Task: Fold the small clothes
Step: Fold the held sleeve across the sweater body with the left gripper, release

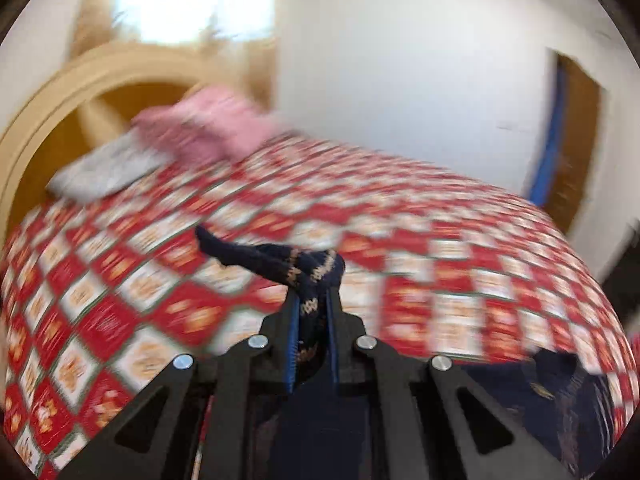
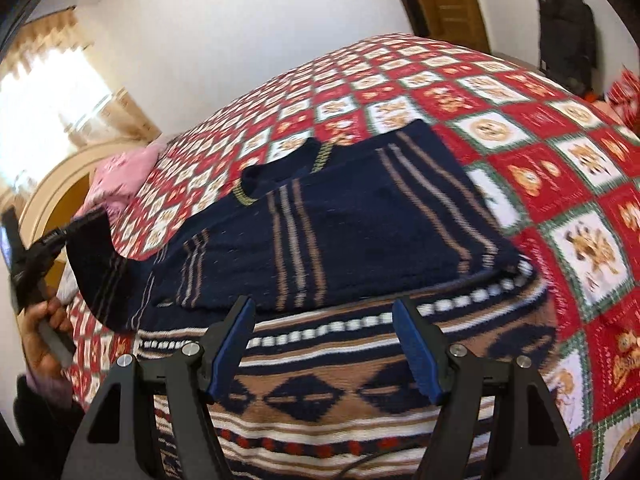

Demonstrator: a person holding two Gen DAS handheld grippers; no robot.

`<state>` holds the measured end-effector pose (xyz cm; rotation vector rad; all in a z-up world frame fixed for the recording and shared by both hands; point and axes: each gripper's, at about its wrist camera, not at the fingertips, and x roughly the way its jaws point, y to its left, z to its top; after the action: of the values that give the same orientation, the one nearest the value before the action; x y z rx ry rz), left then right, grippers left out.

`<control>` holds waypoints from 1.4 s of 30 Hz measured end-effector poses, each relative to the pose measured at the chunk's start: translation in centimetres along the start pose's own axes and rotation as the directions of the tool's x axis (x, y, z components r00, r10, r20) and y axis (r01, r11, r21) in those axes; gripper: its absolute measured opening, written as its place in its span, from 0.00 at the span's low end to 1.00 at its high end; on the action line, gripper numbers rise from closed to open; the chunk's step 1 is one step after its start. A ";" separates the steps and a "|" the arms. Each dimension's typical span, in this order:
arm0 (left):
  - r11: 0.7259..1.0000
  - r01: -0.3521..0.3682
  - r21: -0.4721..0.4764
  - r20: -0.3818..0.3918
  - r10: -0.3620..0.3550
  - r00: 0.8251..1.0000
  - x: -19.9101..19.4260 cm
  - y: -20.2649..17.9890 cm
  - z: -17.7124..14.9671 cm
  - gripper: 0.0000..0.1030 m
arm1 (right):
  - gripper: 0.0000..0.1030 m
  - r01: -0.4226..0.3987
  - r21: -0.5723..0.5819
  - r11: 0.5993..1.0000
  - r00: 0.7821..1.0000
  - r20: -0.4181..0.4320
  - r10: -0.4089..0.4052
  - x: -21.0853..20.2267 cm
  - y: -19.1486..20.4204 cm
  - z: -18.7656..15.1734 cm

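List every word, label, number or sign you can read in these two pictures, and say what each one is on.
None can be read.
Bedspread: some red squares carry lettering, too blurred and small to read.
Navy sweater: stripes and patterns only, no writing.
Left gripper, shut on the sweater's sleeve: no markings show.
Right gripper, open: none either.

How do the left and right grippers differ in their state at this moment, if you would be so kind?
The left gripper is shut, its blue-padded fingers pinching navy knit fabric of the sweater; the right gripper stands open and holds nothing. The left one has lifted its bunch of fabric above the quilt, while the right hovers over the sweater's patterned hem, which lies flat. Both are black with blue pads.
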<state>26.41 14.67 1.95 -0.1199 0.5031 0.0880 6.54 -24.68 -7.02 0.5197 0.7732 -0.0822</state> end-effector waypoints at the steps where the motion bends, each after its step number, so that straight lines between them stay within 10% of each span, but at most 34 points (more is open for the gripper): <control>1: 0.997 0.057 0.046 0.013 -0.057 0.998 -1.3 -3.0 -0.5 0.12 | 0.70 -0.001 0.013 1.000 1.000 0.002 0.001 -0.1 -0.5 0.0; 9: 0.892 0.319 0.321 -0.133 -0.291 0.947 -4.5 -21.6 -12.1 0.12 | 0.70 -0.001 0.041 0.999 1.000 -0.003 0.001 -1.3 -2.8 -0.5; 16: 0.817 0.390 0.425 -0.302 -0.278 0.912 -4.8 -24.0 -18.7 0.33 | 0.70 -0.076 0.029 0.997 0.997 -0.001 0.076 -1.0 -2.6 0.6; 18: 0.822 0.380 0.425 -0.305 -0.265 0.915 -5.9 -22.7 -18.0 0.90 | 0.70 -0.122 0.026 0.992 0.992 -0.015 0.123 -0.5 -1.9 1.4; 19: 0.840 0.361 0.404 -0.295 -0.254 0.921 -6.7 -21.1 -17.3 0.96 | 0.72 -0.142 0.020 0.990 0.990 -0.023 0.142 -0.2 -1.4 1.9; 25: 0.936 0.208 0.285 -0.222 -0.147 0.964 -7.8 -13.2 -15.1 0.97 | 0.81 -0.142 -0.160 0.977 0.988 -0.082 0.130 4.2 5.5 4.6; 33: 0.982 -0.006 0.188 -0.200 0.045 0.979 -6.6 -6.5 -13.3 0.97 | 0.80 0.105 -0.512 0.852 0.977 -0.108 -0.186 14.4 13.9 4.7; 39: 0.988 -0.061 0.142 -0.194 0.088 0.977 -7.0 -3.1 -13.3 0.97 | 0.12 -0.014 -0.316 0.949 0.982 -0.182 -0.046 13.8 9.4 7.1; 42: 0.991 -0.068 0.118 -0.206 0.092 0.974 -6.6 -2.4 -13.3 0.97 | 0.11 -0.056 -0.220 0.974 0.994 -0.104 0.034 10.2 6.1 8.5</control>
<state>14.59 10.15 -6.22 -0.0006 0.7235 0.1270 20.91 -22.29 -6.36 0.3296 0.8557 0.0730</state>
